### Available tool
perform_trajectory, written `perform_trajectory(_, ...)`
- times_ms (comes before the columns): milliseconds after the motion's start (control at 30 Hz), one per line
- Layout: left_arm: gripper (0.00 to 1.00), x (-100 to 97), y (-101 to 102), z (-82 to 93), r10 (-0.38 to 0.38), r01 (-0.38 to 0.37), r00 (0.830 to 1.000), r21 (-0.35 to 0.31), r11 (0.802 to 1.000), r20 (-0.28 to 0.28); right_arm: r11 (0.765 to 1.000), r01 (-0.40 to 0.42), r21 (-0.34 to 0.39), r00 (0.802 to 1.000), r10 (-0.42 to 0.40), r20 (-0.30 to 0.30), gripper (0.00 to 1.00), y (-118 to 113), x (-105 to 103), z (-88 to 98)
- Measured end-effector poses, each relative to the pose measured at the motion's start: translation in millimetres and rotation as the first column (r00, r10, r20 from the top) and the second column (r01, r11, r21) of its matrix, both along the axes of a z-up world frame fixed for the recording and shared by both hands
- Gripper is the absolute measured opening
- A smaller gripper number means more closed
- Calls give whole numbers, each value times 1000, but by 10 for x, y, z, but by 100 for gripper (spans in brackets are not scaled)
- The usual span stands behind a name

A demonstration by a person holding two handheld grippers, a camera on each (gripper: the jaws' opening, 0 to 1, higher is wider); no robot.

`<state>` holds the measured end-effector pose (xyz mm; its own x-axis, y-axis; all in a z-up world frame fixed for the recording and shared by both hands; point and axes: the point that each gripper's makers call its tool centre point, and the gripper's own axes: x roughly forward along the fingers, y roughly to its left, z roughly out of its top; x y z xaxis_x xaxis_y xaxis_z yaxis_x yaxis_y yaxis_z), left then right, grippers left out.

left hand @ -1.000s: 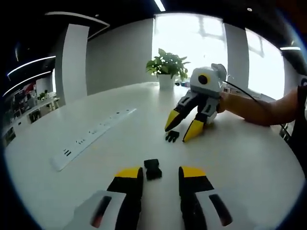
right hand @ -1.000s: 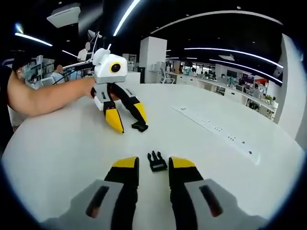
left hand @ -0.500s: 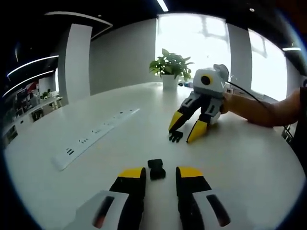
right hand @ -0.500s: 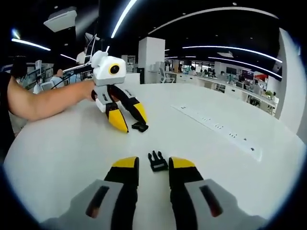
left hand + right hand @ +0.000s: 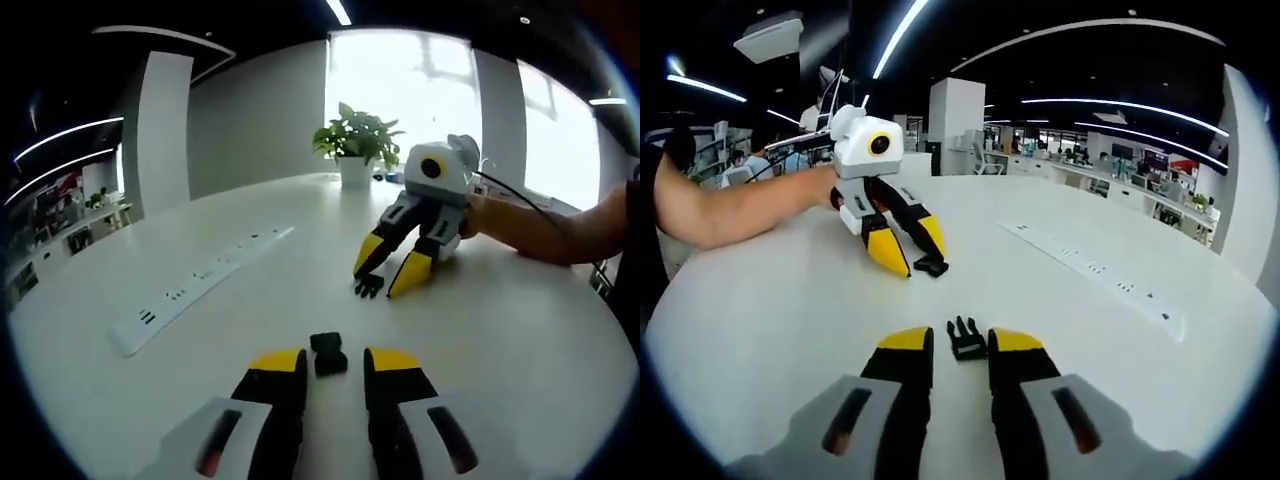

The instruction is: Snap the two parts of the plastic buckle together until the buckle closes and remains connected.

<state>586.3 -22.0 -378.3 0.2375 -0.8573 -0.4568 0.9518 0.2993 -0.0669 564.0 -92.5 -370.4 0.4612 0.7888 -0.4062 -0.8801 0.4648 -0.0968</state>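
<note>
Lying apart: black pronged buckle part [image 5: 966, 340] | black socket part [image 5: 328, 353] | both jaws released

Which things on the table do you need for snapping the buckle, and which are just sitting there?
Needed:
socket half of the buckle
pronged half of the buckle
left gripper
right gripper

Just sitting there:
white power strip
potted plant

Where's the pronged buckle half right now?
In the right gripper view, the pronged buckle half lies on the white table, between the right gripper jaw tips.
</note>
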Motion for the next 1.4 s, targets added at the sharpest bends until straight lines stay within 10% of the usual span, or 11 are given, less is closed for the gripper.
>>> perform_trajectory(1400,17,22,8,11,9,-9,1000,0,1000,12,1000,12,14,1000,-12,-9,24,13,28,-14)
